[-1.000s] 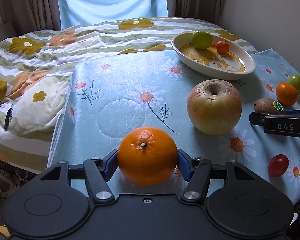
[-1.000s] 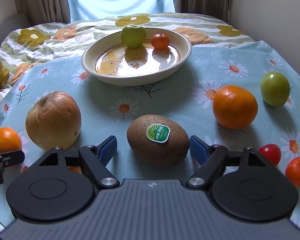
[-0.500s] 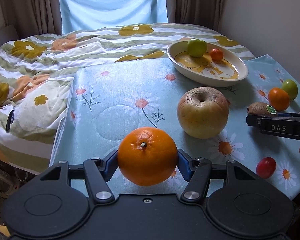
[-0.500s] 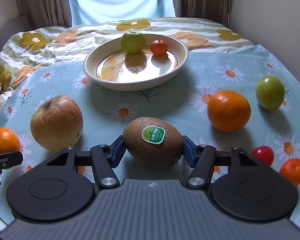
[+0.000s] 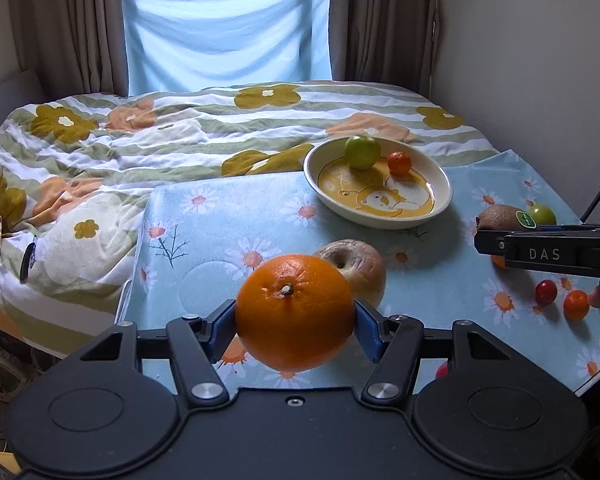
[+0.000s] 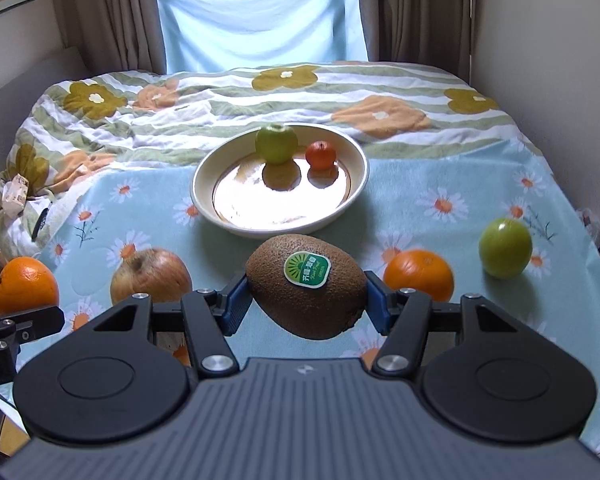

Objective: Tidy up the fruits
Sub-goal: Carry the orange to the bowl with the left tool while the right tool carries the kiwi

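Note:
My left gripper [image 5: 295, 316] is shut on a large orange [image 5: 295, 312] and holds it above the table. My right gripper [image 6: 307, 298] is shut on a brown kiwi [image 6: 307, 286] with a green sticker, also lifted; the kiwi shows in the left wrist view [image 5: 500, 218] too. A cream bowl [image 6: 204, 178] at the back holds a green apple [image 6: 276, 144] and a small tangerine [image 6: 321, 155]. A big yellowish apple [image 6: 152, 276], another orange [image 6: 418, 274] and a green apple [image 6: 505, 247] lie on the daisy cloth.
A cherry tomato [image 5: 546, 292] and a small tangerine [image 5: 576, 304] lie at the table's right side. A flowered quilt [image 5: 140, 132] covers the bed behind and left of the table. A wall [image 6: 548, 40] stands on the right.
Both grippers have risen with their fruit. The right gripper closed on the kiwi and lifted it off the cloth. The orange in the left gripper is higher above the table.

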The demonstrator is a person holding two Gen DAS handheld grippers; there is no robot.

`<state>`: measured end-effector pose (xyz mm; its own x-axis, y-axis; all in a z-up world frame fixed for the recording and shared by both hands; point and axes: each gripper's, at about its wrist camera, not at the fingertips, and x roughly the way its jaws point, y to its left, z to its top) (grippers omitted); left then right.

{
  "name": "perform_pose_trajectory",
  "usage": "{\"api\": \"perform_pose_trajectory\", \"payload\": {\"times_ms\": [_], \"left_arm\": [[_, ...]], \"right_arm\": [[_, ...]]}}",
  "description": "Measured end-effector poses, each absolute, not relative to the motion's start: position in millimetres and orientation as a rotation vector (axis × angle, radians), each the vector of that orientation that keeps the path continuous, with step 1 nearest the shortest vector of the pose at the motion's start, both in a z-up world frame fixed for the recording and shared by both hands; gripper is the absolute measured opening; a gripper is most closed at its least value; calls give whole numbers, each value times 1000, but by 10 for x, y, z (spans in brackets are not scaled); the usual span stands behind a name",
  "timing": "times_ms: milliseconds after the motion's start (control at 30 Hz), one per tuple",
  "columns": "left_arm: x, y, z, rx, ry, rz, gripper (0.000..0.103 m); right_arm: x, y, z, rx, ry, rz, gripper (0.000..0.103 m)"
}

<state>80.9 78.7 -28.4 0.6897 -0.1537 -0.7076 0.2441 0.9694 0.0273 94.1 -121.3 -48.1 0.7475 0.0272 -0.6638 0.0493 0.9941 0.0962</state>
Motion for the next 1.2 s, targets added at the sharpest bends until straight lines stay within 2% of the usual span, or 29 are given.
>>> {"api": "perform_pose_trajectory", "payload": {"times_ms": [633,1200], "left_arm": [[947,-251,221,30,701,-88,65],[2006,-560,42,120,714,-60,65]], "right_arm": [[1370,-2024,117,10,729,189,74],[2173,-2209,56,49,728,167,74]]}}
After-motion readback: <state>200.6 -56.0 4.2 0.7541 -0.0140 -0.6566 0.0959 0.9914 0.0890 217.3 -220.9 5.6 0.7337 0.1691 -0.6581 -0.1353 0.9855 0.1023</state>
